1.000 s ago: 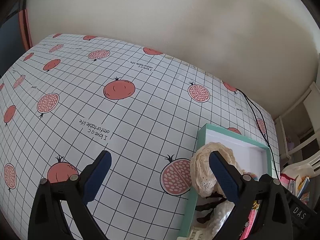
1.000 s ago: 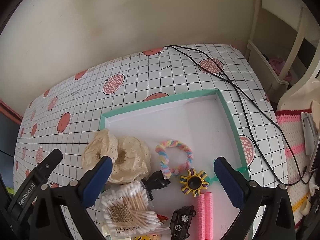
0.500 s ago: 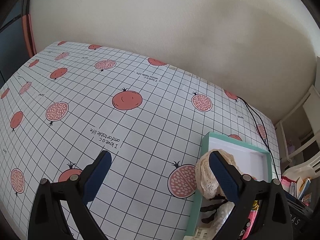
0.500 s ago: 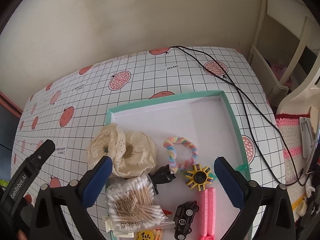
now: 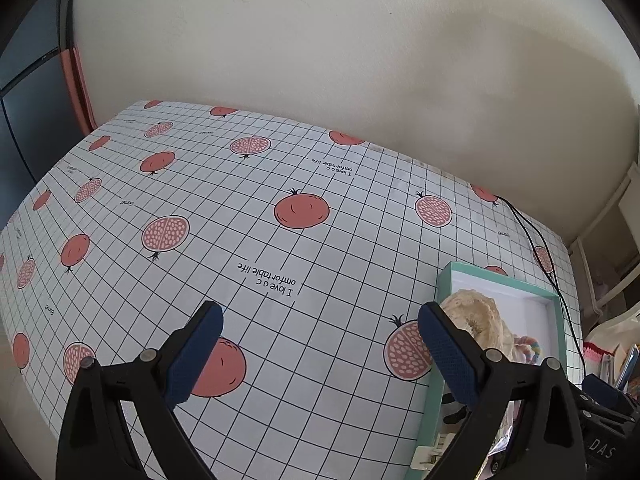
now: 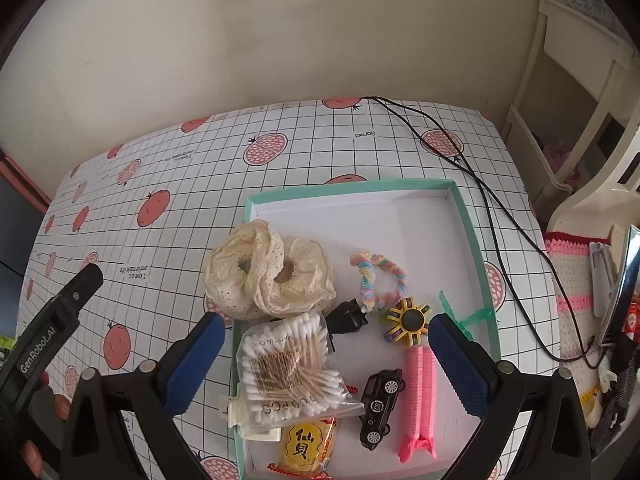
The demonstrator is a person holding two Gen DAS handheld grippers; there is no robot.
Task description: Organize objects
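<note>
You were, I think, between picks: your left gripper (image 5: pixel 320 320) hung over the tablecloth (image 5: pixel 280 240), jaws wide and empty, and your right gripper (image 6: pixel 324 332) likewise, above the tray (image 6: pixel 476 248). It held the lace scrunchies (image 6: pixel 268 268), the cotton swabs (image 6: pixel 292 364), a spinner (image 6: pixel 408 320) and a toy car (image 6: pixel 380 400). Next you probably needed to choose one and lower onto it.
</note>
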